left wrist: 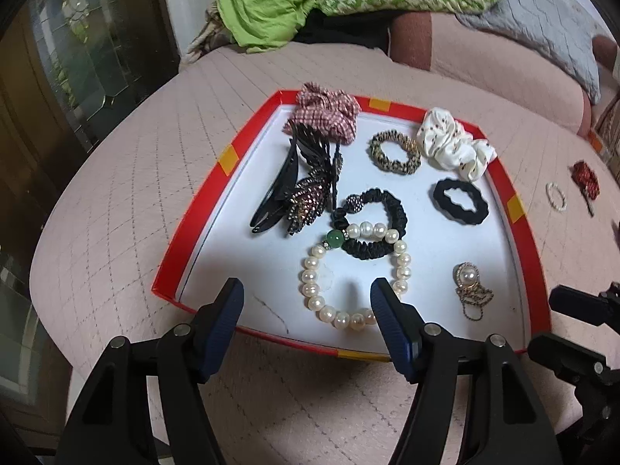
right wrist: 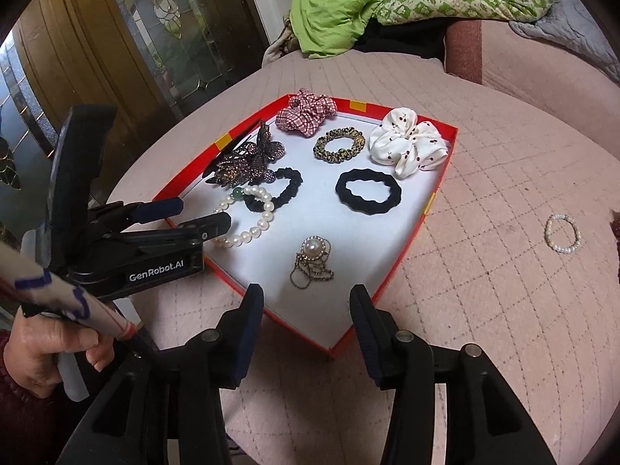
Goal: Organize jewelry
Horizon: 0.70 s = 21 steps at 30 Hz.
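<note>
We hold the left gripper (left wrist: 306,302) low over the near edge of the red-rimmed tray (left wrist: 186,248), its jaws spread wide and holding nothing, the right pad just beside the large pearl bracelet (left wrist: 354,275), which lies near that edge and overlaps a black beaded hair tie (left wrist: 372,224). We judge the bracelet has just been set there, or is about to be nudged clear of the tie.

Our right gripper (right wrist: 306,312) hangs above the tray's near right corner, also wide open and empty, pointing past the pearl brooch with its chain (right wrist: 314,257).

Along the far edge sit 3 scrunchies: a checked one (left wrist: 323,114), a leopard-print one (left wrist: 395,151) and a white cherry-print one (left wrist: 453,143). A rhinestone butterfly clip (left wrist: 306,193) lies by the left edge.

Outside the tray, on the quilted cushion (right wrist: 503,155) off its right edge, a small pearl bracelet (right wrist: 562,232) waits; we judge it the likely next pickup for our right gripper.
</note>
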### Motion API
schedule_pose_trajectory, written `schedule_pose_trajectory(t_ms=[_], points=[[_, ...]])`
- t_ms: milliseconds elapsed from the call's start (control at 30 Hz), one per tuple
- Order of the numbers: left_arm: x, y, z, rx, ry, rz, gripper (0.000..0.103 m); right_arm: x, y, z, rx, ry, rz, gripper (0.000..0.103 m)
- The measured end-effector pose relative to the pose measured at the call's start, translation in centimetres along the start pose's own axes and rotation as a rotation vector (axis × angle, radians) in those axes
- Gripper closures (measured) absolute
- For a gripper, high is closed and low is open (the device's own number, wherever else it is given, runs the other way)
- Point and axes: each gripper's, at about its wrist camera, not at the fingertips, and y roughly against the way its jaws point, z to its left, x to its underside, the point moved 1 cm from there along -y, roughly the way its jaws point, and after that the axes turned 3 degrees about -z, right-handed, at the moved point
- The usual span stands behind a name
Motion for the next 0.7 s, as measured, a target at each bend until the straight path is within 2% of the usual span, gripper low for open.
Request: schedule_pose_trajectory(t_ms=[33,233,333,400,500,567,633,700], points=[[0.1,0.3,0.1,0.006,0.013,-0.011,0.036,0.1,0.3,-0.1,0.011,-0.007,0.0,0.046],[0.6,4.5,-0.6,-0.015,0.043,-0.117,0.035,0.7,3.1,-0.7,0.048,-0.049,-0.039,0.045],[1.0,7.9,-1.0,-0.017,0.062,-0.199,0.026,0.9,5.2,-0.6,0.096,-0.053,-0.078,0.042],[1.2,10.3,-1.3,-0.037,0.068,-0.248,0.016,1.2,7.2,-0.3,0.151,-0.054,-0.12,0.04],[1.6,13.9,-1.7,-0.053,0.059,-0.329,0.012,1.6,10.2,0.1,0.201,-0.062,-0.201,0.036],[2.0,15.9,-2.0,-0.081,0.057,-0.375,0.0,2.1,12.5,0.6,0.245,-0.076,-0.278,0.029],[2.3,17.3,-2.7,-0.089,0.035,-0.387,0.0,2.7,14.1,1.7,0.297,-0.036,-0.336,0.021],[2.9,18.3,-3.2,-0.087,0.016,-0.405,0.0,3.0,15.1,2.6,0.319,-0.009,-0.365,0.021]])
